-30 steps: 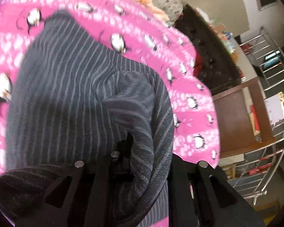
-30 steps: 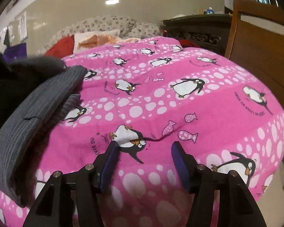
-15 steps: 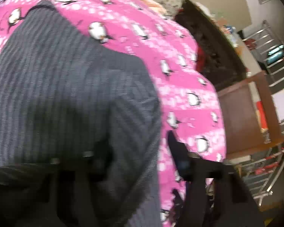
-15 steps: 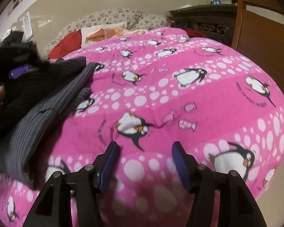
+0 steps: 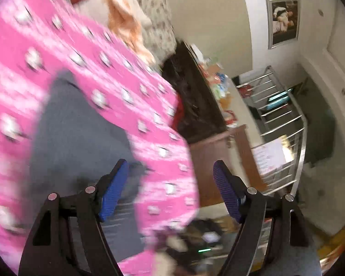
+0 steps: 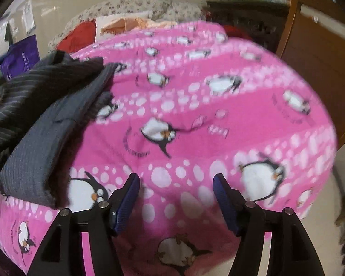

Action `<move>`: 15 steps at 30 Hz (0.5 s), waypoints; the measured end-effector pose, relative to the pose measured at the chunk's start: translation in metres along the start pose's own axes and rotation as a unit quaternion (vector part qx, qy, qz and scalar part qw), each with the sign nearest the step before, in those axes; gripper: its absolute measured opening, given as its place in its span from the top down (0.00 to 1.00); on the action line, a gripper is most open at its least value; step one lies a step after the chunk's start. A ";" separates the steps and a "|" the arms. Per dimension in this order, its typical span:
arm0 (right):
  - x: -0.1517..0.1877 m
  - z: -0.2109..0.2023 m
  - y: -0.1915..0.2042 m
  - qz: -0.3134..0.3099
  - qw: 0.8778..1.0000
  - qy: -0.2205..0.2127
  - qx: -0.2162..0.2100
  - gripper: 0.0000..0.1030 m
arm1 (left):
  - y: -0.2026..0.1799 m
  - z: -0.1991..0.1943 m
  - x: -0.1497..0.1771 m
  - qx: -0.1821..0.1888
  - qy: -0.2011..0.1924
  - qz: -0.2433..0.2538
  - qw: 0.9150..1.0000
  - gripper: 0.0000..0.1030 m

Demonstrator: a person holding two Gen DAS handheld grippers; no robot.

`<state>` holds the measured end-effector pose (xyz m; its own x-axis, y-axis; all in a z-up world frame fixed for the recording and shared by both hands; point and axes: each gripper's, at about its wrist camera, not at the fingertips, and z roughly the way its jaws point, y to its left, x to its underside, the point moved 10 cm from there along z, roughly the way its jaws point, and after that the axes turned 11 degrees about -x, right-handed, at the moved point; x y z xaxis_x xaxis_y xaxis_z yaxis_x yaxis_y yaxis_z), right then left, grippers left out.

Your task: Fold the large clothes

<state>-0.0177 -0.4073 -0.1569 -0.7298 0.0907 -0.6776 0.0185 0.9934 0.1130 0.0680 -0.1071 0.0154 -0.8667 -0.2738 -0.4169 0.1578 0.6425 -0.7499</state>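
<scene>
A dark grey pinstriped garment (image 5: 80, 124) lies folded on the pink penguin blanket (image 5: 18, 73). In the right wrist view the garment (image 6: 46, 124) sits at the left as a thick folded stack on the blanket (image 6: 218, 119). My left gripper (image 5: 170, 172) is open and empty, above the blanket's right edge, to the right of the garment. My right gripper (image 6: 176, 184) is open and empty, low over the blanket's near edge, to the right of the garment. Both views are blurred by motion.
A dark carved cabinet (image 5: 195, 96) and a brown wooden board (image 5: 220, 161) stand beside the bed. A metal rack (image 5: 283, 119) is at the right. Pillows (image 6: 126, 23) lie at the bed's far end. A purple bag (image 6: 20, 57) is at far left.
My left gripper has opened, let go of the grey garment and pulled up and to the right. The garment now lies on the blanket. My right gripper stayed open and shifted slightly.
</scene>
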 end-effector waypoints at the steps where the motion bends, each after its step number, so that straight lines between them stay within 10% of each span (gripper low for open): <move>1: -0.004 -0.007 0.002 -0.004 1.000 -0.009 0.000 0.38 | 0.017 -0.009 0.001 -0.021 -0.010 0.010 1.000 0.26; 9: -0.045 -0.044 0.034 -0.027 0.998 -0.054 -0.006 0.38 | 0.107 0.003 0.065 -0.187 -0.001 0.048 0.981 0.32; 15: -0.047 -0.051 0.054 -0.067 0.996 -0.051 0.005 0.38 | 0.021 0.047 0.127 -0.060 0.059 0.156 0.984 0.33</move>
<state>-0.0174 -0.3615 -0.0823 -0.6524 -0.0358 -0.7570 -0.0670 0.9977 0.0105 -0.0166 -0.1619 -0.0770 -0.8353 0.0309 -0.5489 0.3737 0.7642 -0.5257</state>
